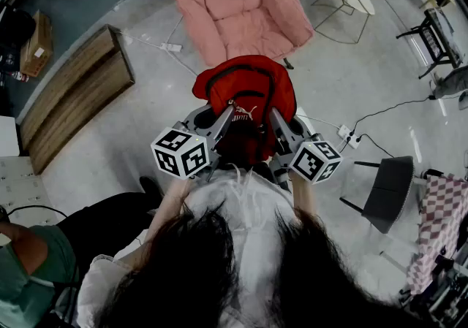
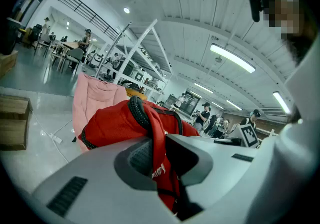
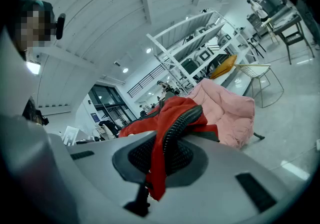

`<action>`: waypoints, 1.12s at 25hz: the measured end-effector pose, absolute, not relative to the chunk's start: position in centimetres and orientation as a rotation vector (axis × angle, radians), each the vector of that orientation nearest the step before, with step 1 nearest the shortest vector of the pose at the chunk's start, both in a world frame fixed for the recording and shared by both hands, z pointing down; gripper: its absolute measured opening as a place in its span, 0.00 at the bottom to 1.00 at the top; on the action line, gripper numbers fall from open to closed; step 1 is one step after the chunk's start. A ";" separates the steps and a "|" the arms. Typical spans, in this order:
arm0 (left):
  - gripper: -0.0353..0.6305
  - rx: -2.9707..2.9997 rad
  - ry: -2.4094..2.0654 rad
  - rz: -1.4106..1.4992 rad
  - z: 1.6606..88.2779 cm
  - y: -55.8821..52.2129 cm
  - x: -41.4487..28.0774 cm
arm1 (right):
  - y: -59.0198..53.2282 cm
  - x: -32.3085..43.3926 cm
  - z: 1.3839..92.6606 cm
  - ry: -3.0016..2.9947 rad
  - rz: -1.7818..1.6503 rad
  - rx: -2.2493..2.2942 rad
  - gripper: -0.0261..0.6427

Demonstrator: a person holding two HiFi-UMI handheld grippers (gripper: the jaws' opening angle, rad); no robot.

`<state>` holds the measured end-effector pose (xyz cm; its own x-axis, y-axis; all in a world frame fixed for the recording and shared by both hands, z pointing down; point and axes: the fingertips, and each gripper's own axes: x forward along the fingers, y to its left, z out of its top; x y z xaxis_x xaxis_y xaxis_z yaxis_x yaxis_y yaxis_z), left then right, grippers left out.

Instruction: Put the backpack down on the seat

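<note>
Left gripper (image 2: 159, 160) clamped on a strap (image 2: 159, 140) of the red backpack (image 2: 112, 124); pink chair (image 2: 90, 99) just behind the backpack; wooden bench (image 2: 12, 123) at far left.

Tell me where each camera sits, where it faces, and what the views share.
Head view: on the person's head, steeply down onto red backpack, pink chair; shows left gripper, right gripper, forearms, hair.
Left gripper view: on that gripper, along its jaws shut on a backpack strap, toward the chair.
Right gripper view: likewise, on the right gripper.
All three share backpack and chair.
</note>
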<state>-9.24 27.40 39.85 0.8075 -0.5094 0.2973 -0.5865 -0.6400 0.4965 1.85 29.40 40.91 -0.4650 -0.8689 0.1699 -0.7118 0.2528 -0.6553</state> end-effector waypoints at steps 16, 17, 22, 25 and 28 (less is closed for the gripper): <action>0.14 2.398 -0.787 0.231 39.9 26.6 -6.9 | 28.5 4.4 40.8 2.250 -0.996 -1.510 0.11; 0.14 2.395 -0.787 0.236 40.0 26.3 -6.8 | 28.2 4.4 40.9 2.250 -0.998 -1.512 0.11; 0.15 2.379 -0.777 0.254 40.6 24.6 -6.6 | 26.5 4.6 41.5 2.251 -1.018 -1.531 0.11; 0.14 2.369 -0.779 0.263 41.2 23.2 -6.6 | 25.0 4.7 42.1 2.257 -1.038 -1.542 0.11; 0.14 2.369 -0.778 0.278 41.7 21.2 -6.3 | 23.1 4.9 42.7 2.256 -1.057 -1.553 0.11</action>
